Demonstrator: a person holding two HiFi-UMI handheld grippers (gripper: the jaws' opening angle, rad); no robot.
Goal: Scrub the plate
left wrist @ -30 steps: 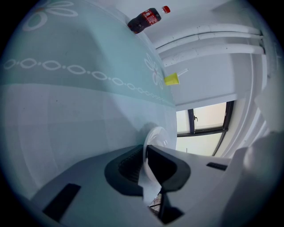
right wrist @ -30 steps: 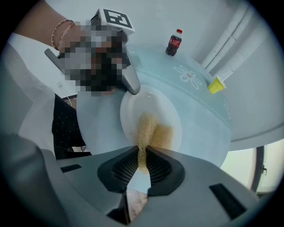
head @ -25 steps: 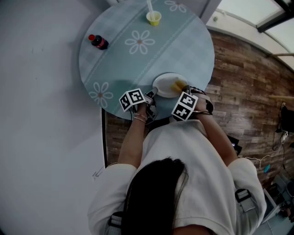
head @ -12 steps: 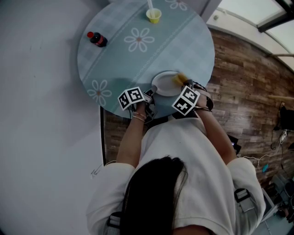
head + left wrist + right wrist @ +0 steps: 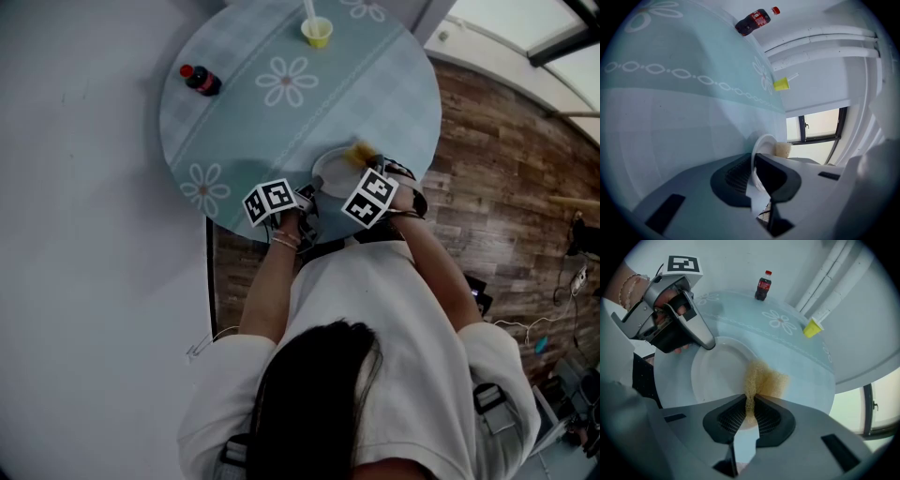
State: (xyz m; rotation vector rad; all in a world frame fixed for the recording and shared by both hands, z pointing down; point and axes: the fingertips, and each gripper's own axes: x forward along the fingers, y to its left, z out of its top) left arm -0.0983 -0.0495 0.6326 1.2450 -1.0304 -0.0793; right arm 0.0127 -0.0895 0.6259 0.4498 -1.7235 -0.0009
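Right tool [image 5: 751,412] is clenched on a yellow sponge [image 5: 765,380], pinching its near end so the loose bulk fans out past the jaw tips. That bulk lies on the far side of the white plate [image 5: 712,376], over its rim and inner slope. Left tool [image 5: 753,174] is closed on the near rim of the plate, one jaw above and one below, and the right gripper view shows that tool's tip hooked over the plate's edge. The plate lies flat near the front edge of the round counter [image 5: 281,131], close to the person. A cola bottle [image 5: 200,82] and a yellow cup [image 5: 316,35] stand well apart from it on the far side.

By my reading, the scrubbing itself is the step in hand: one tool steadies the plate while the other works the sponge across it. No dirt shows on the plate, so how far along the job is cannot be told. The next move calls for pressing the sponge down and sweeping it back over the middle and near side. The left grip must stay firm, because a plate this near the edge could slide off.
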